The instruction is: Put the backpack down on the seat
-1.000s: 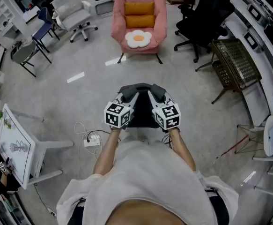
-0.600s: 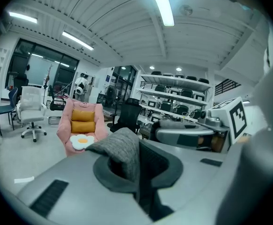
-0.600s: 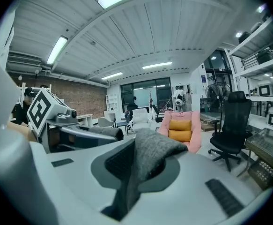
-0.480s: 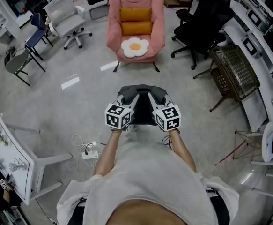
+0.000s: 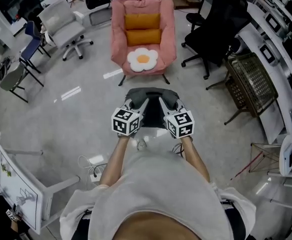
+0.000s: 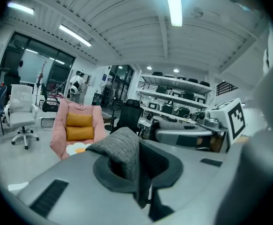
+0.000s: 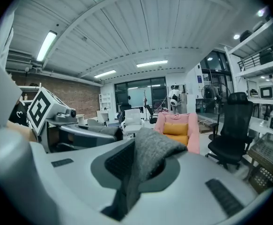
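I hold a dark grey backpack (image 5: 153, 112) in front of me, above the floor. My left gripper (image 5: 139, 104) is shut on grey fabric at its left top edge, and my right gripper (image 5: 166, 104) is shut on the same fabric at the right. The grey fabric (image 6: 123, 150) is pinched between the jaws in the left gripper view, and the fabric (image 7: 148, 156) bulges likewise in the right gripper view. The seat is a pink armchair (image 5: 116, 39) with two orange cushions and a flower cushion (image 5: 142, 59). It stands ahead across bare floor, apart from the backpack.
A black office chair (image 5: 217, 24) stands right of the armchair, with a wire-mesh chair (image 5: 251, 76) further right. A white office chair (image 5: 61, 25) and a blue chair (image 5: 29, 38) are at the left. A power strip with cable (image 5: 96, 165) lies near my feet beside a white table (image 5: 16, 196).
The armchair and the chairs around it have come nearer and lower in the head view as I walk towards them. Both grippers keep their hold on the backpack.
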A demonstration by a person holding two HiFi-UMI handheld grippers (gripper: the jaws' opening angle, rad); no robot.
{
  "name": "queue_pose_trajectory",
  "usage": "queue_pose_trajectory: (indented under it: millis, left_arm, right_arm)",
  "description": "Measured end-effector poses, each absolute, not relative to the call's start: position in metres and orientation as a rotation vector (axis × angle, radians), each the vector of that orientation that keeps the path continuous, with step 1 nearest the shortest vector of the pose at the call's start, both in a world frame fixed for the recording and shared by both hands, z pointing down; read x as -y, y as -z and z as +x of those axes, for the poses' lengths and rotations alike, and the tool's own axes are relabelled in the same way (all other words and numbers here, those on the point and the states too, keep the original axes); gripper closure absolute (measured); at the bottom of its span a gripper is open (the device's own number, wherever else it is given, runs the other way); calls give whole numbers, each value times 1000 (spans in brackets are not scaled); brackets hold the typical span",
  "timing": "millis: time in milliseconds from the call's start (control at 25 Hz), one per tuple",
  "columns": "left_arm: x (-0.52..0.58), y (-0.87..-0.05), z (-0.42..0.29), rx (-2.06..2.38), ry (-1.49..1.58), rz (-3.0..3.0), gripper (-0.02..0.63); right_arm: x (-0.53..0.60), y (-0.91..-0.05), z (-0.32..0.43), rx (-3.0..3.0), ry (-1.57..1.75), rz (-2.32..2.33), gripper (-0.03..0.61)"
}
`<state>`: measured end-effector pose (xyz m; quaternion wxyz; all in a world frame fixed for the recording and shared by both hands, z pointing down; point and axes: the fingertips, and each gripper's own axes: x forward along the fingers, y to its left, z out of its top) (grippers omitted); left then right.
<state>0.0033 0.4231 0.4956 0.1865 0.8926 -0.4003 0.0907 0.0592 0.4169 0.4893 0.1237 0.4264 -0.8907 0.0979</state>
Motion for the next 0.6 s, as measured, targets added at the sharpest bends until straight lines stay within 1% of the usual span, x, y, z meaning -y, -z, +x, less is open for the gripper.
queue_pose_trajectory:
  millis: [280, 600]
  left_arm:
    - [-359, -504, -25, 1100, -283, 2527, 581]
    - [-309, -511, -51, 1069, -308, 2539, 581]
  right_arm:
    - [-354, -497, 30, 2581, -285, 1257, 552]
    - [-307, -506, 5, 2567, -321, 1291, 552]
